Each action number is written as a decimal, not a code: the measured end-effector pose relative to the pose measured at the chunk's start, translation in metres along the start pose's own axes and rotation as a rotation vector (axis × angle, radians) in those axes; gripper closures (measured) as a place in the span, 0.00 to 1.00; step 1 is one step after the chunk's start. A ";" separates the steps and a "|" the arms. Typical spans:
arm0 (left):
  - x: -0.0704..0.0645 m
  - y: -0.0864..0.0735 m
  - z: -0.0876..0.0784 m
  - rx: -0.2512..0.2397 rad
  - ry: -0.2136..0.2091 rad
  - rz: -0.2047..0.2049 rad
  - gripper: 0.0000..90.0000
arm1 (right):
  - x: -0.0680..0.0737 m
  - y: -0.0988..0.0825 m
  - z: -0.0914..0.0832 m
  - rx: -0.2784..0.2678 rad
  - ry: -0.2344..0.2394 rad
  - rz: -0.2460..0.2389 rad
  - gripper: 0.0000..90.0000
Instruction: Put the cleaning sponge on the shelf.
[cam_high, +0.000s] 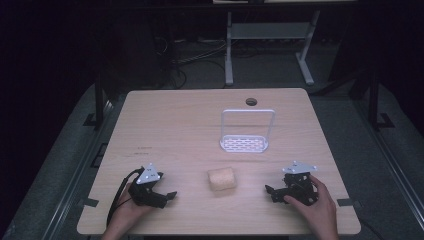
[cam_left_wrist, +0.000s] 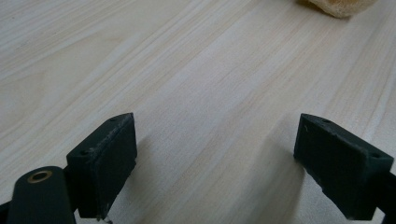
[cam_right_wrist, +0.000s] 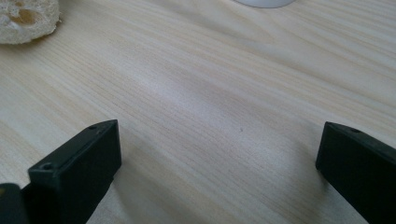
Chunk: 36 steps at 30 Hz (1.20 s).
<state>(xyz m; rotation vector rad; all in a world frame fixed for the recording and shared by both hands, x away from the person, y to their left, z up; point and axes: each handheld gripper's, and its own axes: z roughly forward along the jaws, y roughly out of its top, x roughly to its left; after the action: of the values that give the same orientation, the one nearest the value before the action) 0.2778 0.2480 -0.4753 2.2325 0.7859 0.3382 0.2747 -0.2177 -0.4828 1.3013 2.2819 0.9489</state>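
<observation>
Two grippers, one loofah, one rack

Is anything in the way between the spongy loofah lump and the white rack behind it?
Nothing visible: only bare table lies between the loofah piece and the white rack. Both hand-held grippers sit off to the sides.

A light wooden table with rounded corners is seen from above, its pale grain running lengthwise in both gripper views. A round cable hole is cut near its far edge. A white wire rack with a slotted base is stood upright on the far half, right of centre. A beige loofah sponge piece is laid nearer the front edge, apart from the rack.
</observation>
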 end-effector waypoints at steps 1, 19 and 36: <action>0.000 0.000 0.000 0.000 0.000 0.000 0.14 | 0.000 0.000 0.000 0.000 0.000 0.000 0.00; -0.003 0.007 0.003 0.017 -0.025 0.016 0.15 | 0.000 0.000 0.000 -0.003 -0.001 0.003 0.00; -0.009 0.027 0.000 -0.019 -0.041 0.050 0.15 | 0.000 0.000 0.000 -0.002 -0.001 0.005 0.00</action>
<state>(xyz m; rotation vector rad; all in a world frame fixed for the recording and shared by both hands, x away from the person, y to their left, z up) 0.2823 0.2274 -0.4555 2.2373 0.7041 0.3215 0.2749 -0.2173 -0.4830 1.3072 2.2774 0.9513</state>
